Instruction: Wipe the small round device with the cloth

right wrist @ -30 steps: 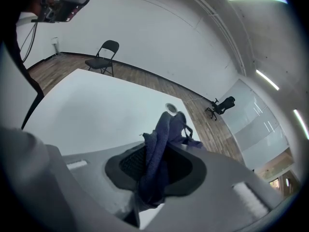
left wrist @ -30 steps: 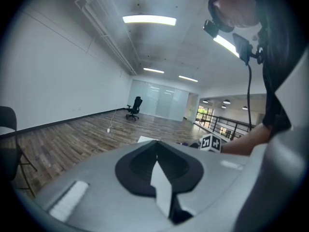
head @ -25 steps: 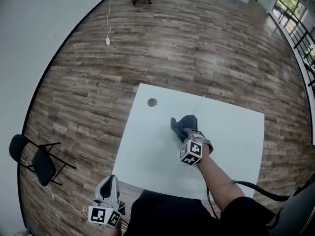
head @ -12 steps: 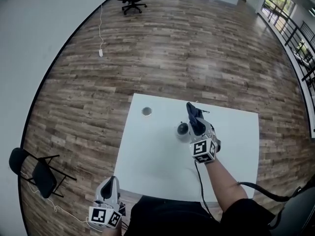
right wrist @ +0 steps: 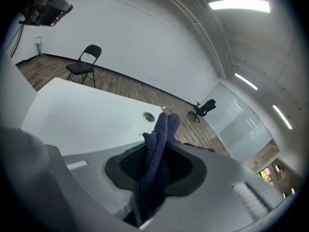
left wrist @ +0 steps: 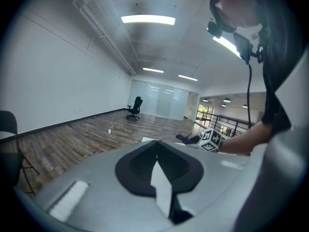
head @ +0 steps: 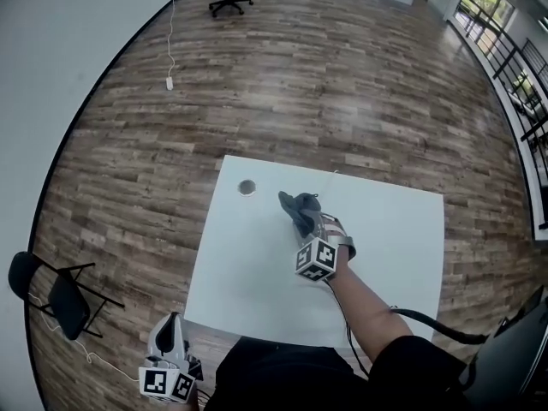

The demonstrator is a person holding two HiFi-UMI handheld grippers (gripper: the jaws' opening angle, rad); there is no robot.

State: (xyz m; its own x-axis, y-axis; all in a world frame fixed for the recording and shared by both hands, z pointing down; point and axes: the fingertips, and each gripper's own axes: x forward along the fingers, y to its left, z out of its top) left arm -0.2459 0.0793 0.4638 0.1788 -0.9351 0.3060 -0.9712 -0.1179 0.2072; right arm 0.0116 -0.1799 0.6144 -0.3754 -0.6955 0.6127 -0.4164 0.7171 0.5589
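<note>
Currently held: right tongs [head: 310, 223] clenched on the dark blue cloth [head: 296, 205], its long axis running toward the far left.
Device: small round device not visible; probably hidden under the cloth, mid-worktop [head: 257, 272].
Left tongs [head: 164, 336]: clenched on nothing, off the near-left edge, well apart.
Nearer hand: right.
Writing: none legible.

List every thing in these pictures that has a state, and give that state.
Right claw: shut on dark blue cloth.
Dark blue cloth: bunched, sticking out past the claw's tips.
Left claw: shut, empty.
Black folding chair: unfolded, standing upright.
</note>
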